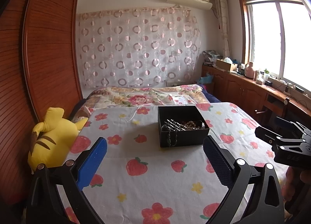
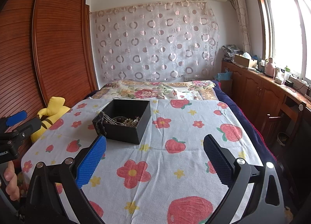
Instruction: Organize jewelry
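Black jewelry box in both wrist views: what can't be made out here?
- Black box contents, left wrist view: beads and chains tangle together; piece count unclear, and the near wall hides the floor.
- Dark chain over the box's corner, right wrist view: too small to tell necklace from bracelet.
- Yellow plush toy, left wrist view: its lower part is hidden behind the bed edge and the left gripper.

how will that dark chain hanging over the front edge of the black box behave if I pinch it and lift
The dark chain looks limp, draped over the wall of the black box, so it would probably sag and swing. It runs into the beads and bracelets piled inside, so it may snag and drag them. The open box seems light and could shift.
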{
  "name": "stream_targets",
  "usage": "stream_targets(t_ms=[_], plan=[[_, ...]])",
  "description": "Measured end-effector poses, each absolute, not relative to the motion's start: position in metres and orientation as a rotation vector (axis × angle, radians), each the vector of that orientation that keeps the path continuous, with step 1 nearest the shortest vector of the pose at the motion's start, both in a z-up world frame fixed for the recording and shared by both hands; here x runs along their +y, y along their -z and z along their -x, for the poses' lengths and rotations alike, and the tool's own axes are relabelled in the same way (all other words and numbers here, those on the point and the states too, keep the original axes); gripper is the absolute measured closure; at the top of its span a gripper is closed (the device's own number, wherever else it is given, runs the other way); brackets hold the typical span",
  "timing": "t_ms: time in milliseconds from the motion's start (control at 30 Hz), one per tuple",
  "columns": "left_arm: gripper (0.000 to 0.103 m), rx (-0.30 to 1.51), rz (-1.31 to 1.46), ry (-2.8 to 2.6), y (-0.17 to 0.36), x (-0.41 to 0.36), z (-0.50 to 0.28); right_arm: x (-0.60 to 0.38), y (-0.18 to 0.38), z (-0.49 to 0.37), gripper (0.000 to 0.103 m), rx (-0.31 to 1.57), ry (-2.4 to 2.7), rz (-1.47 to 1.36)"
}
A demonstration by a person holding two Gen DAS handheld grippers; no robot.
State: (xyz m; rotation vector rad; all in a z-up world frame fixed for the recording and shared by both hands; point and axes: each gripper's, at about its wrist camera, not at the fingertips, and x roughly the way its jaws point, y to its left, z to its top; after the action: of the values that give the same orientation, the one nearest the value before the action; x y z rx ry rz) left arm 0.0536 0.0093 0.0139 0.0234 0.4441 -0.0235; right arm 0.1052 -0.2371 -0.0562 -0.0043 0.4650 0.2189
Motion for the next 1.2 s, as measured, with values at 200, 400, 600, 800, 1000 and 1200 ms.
stream_targets(t_ms=[200, 400, 600, 800, 1000, 1200], plan=[[0.007, 0.436, -0.024, 0.023, -0.0164, 0.0089, -0.0534, -0.2377, 0.0552, -0.1045, 0.002, 0.463, -0.219, 0.004], [0.007, 0.435, -0.026, 0.022, -0.0159, 0.0082, -0.0525, -0.2377, 0.0554, -0.1044, 0.002, 0.463, -0.219, 0.003], [0.007, 0.437, -0.026, 0.023, -0.0162, 0.0086, -0.0529, -0.2379, 0.056, -0.1045, 0.002, 0.463, -0.219, 0.002], [0.007, 0.435, -0.026, 0.022, -0.0157, 0.0082, -0.0527, -0.2382, 0.0564, -0.1044, 0.002, 0.462, -0.219, 0.002], [0.007, 0.434, -0.026, 0.022, -0.0152, 0.0082, -0.0524, -0.2376, 0.0565, -0.1046, 0.002, 0.461, -0.219, 0.002], [0.007, 0.435, -0.026, 0.023, -0.0141, 0.0075, -0.0521, -0.2382, 0.0569, -0.1044, 0.002, 0.46, -0.218, 0.002]])
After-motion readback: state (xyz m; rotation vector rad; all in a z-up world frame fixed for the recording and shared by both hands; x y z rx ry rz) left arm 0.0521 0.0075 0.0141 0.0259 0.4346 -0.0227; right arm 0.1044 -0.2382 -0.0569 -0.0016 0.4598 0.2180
